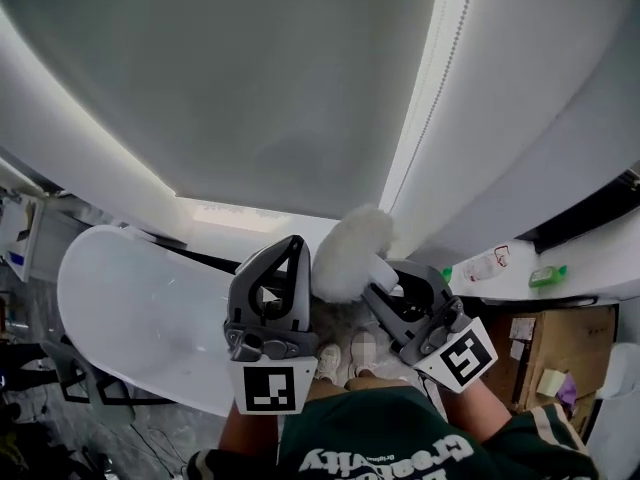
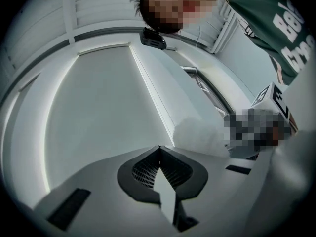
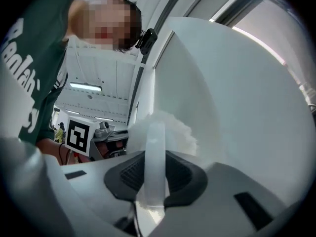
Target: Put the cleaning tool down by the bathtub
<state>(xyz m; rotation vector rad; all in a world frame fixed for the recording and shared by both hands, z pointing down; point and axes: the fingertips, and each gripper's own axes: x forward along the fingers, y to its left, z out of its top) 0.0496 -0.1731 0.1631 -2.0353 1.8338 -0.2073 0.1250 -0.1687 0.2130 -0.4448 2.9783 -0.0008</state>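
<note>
There were two grippers and one cleaning tool. The right gripper [image 1: 388,278] pinched the fluffy white cleaning tool [image 1: 350,251] by its white handle [image 3: 155,152]. The soft head stuck out at 11 o'clock from that gripper. The left gripper [image 1: 292,248] had its jaws pressed together, with nothing in them. One white bathtub [image 1: 130,303] lay at 9 o'clock from the left gripper.

Fluffy white cleaning tool [image 1: 350,253], seemingly near bathtub [image 1: 130,298].
</note>
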